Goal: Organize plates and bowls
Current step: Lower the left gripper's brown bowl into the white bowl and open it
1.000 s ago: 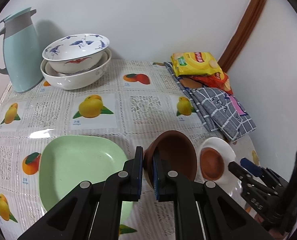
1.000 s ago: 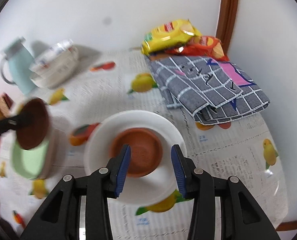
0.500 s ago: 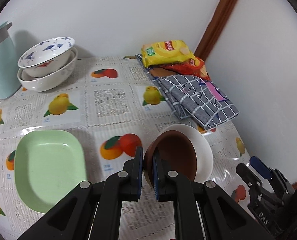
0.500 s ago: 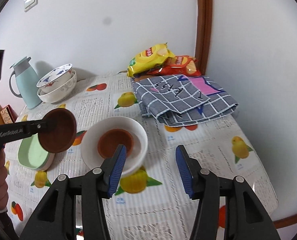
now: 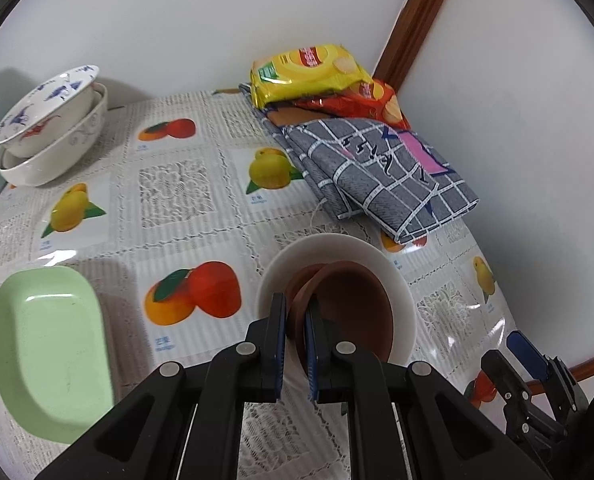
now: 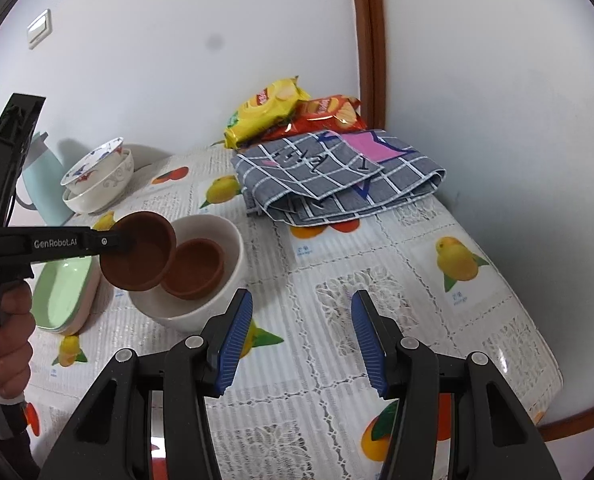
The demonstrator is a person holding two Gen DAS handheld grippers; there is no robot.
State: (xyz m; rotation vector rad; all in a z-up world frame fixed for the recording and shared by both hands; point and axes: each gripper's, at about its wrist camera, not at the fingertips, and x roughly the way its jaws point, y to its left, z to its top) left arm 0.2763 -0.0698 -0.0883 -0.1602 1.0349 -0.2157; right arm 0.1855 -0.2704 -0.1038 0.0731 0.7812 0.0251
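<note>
My left gripper [image 5: 295, 308] is shut on the rim of a brown bowl [image 5: 353, 312] and holds it tilted over a white bowl [image 5: 393, 276]. A second brown bowl [image 6: 195, 268] lies inside the white bowl [image 6: 213, 308]. In the right wrist view the held brown bowl [image 6: 137, 256] overlaps the white bowl's left rim, with the left gripper [image 6: 117, 240] reaching in from the left. My right gripper [image 6: 301, 312] stands open over bare tablecloth just right of the white bowl, with nothing between its fingers.
A green plate [image 5: 49, 356] lies left of the white bowl. Two stacked patterned bowls [image 5: 53, 132] and a pale blue jug [image 6: 41, 188] stand at the back left. A folded checked cloth [image 5: 377, 176] and snack bags [image 5: 309, 72] fill the back right corner. A hand [image 6: 5, 340] grips the left tool.
My left gripper has carried the brown bowl rightward from beside the green plate to above the white bowl. My right gripper has drawn back off the white bowl and its jaws have widened a little.
</note>
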